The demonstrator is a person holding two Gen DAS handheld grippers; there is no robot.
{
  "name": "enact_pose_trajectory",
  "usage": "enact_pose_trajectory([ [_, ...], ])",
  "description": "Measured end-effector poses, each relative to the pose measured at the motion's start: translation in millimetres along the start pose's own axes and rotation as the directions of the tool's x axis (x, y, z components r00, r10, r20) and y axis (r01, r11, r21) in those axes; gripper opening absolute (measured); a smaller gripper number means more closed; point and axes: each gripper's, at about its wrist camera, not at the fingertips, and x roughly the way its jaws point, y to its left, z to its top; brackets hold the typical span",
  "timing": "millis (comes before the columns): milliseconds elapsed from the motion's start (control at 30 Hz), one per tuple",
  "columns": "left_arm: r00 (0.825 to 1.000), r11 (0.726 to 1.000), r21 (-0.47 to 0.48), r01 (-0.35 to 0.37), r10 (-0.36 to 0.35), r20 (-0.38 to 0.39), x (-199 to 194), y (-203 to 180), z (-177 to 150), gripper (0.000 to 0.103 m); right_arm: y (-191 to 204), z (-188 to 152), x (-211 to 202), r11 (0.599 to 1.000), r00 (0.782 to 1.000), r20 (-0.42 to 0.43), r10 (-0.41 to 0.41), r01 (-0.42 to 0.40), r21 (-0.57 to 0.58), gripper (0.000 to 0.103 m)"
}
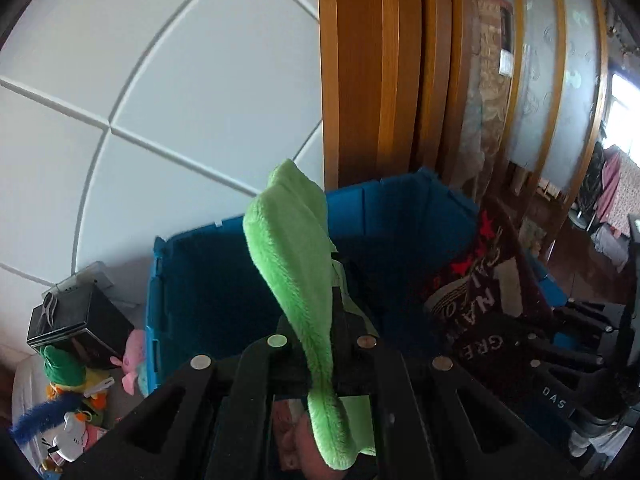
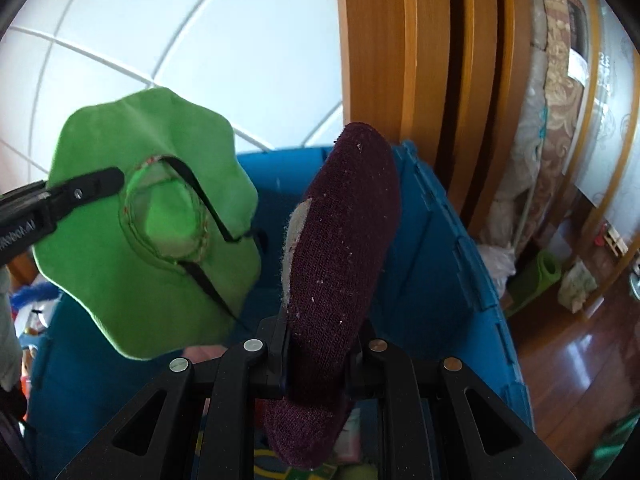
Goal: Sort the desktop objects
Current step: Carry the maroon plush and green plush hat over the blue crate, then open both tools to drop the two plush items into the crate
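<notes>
Over the blue bin (image 2: 448,264), your left tool (image 1: 334,312) pinches the green hat (image 1: 292,248) and your right tool (image 2: 320,344) the sock (image 2: 340,248); lower both inside before releasing.

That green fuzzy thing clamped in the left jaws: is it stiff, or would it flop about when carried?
Probably floppy: the green plush piece bends and curls over above the left gripper. Likely light, since a thin pinch holds it over the blue bin. Its fuzzy surface should resist slipping.
</notes>
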Motion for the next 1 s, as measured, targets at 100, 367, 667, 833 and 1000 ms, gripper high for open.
enact_pose_trajectory([
  [100,0.990,1.000,0.012,-0.025,0.027,-0.137,48,-7,-12,0.005,-6,-3,33,1.000,0.997,-0.079,-0.027,0.026,-0.010,0.018],
  [367,0.921,0.990,0.106,-0.096,0.129,-0.367,110,-23,-51,0.006,-9,-26,101,0.996,0.963,-0.258,-0.080,0.070,-0.049,0.018],
  [667,0.894,0.979,0.144,-0.148,0.194,-0.403,124,-22,-58,0.051,-5,-41,120,0.994,0.941,-0.322,-0.102,0.081,-0.078,0.034],
  [833,0.916,0.977,0.143,-0.156,0.198,-0.348,113,-13,-56,0.078,-4,-37,113,0.992,0.949,-0.297,-0.104,0.079,-0.094,0.074],
  [1000,0.908,0.981,0.133,-0.143,0.183,-0.376,115,-10,-54,0.078,-8,-37,113,0.994,0.944,-0.316,-0.095,0.072,-0.084,0.090],
])
